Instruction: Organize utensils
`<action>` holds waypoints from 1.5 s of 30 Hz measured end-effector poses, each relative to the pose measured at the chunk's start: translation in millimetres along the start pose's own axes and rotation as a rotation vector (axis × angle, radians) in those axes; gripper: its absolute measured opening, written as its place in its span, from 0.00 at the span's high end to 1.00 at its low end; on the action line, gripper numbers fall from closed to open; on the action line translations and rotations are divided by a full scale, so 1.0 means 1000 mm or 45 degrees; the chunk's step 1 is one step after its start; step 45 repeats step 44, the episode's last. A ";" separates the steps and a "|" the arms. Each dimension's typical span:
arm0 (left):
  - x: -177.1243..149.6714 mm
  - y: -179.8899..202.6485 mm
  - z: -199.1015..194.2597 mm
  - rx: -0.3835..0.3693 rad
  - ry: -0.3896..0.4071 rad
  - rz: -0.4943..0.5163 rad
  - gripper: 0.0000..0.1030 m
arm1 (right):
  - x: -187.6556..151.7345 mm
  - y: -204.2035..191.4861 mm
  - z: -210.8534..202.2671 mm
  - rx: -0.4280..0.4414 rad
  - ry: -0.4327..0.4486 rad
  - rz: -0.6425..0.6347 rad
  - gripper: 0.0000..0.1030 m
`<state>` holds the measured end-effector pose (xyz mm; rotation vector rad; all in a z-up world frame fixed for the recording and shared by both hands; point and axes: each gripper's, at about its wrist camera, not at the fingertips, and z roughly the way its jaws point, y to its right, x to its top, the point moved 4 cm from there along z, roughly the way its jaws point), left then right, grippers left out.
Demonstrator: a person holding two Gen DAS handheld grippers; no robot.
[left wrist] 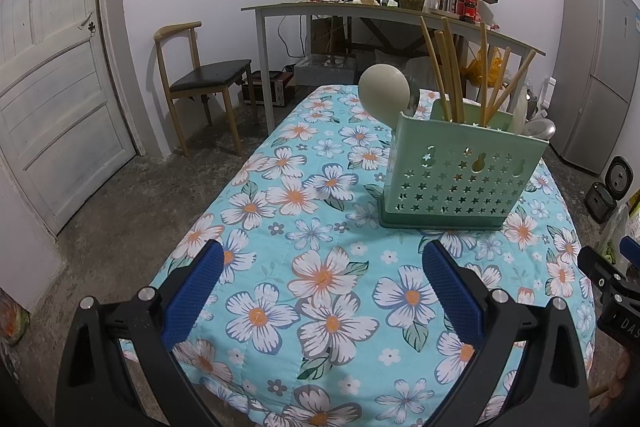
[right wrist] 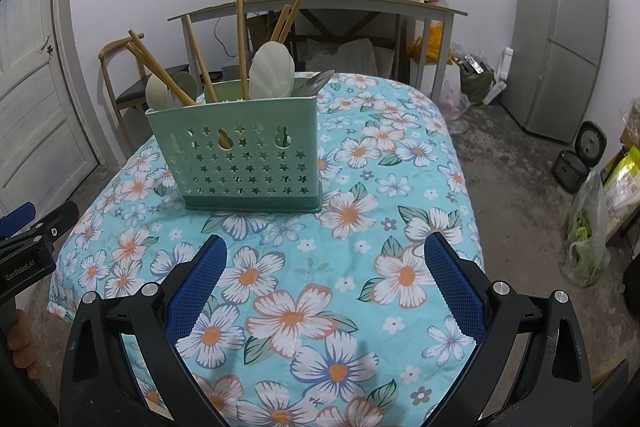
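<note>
Floral tablecloth (right wrist: pixel 360 187) under green utensil caddy (right wrist: pixel 240 155); fridge (right wrist: pixel 560 35) behind.

Floral tablecloth (right wrist: pixel 360 187), wooden chair (left wrist: pixel 196 83), cluttered side table (right wrist: pixel 320 7), grey fridge (right wrist: pixel 560 35), white door (left wrist: pixel 52 87)

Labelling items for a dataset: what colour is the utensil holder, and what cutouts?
Mint green utensil holder with star-shaped cutouts, clearest in the right wrist view.

left tongs (right wrist: pixel 24 243) body: "GenRobot.AI"
right tongs (left wrist: pixel 616 291) body: "DAS", cut off at the frame edge
</note>
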<state>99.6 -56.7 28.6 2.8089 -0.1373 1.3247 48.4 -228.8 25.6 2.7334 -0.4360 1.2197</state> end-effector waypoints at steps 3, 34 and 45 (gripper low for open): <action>0.000 0.000 0.000 0.000 0.001 0.000 0.05 | 0.000 0.000 0.000 -0.002 0.002 -0.002 0.08; 0.000 0.002 0.000 -0.007 -0.003 0.004 0.06 | 0.002 -0.003 -0.001 0.004 0.002 -0.007 0.08; -0.001 0.012 -0.003 -0.025 -0.015 0.007 0.06 | 0.004 -0.005 -0.001 0.009 -0.001 -0.011 0.08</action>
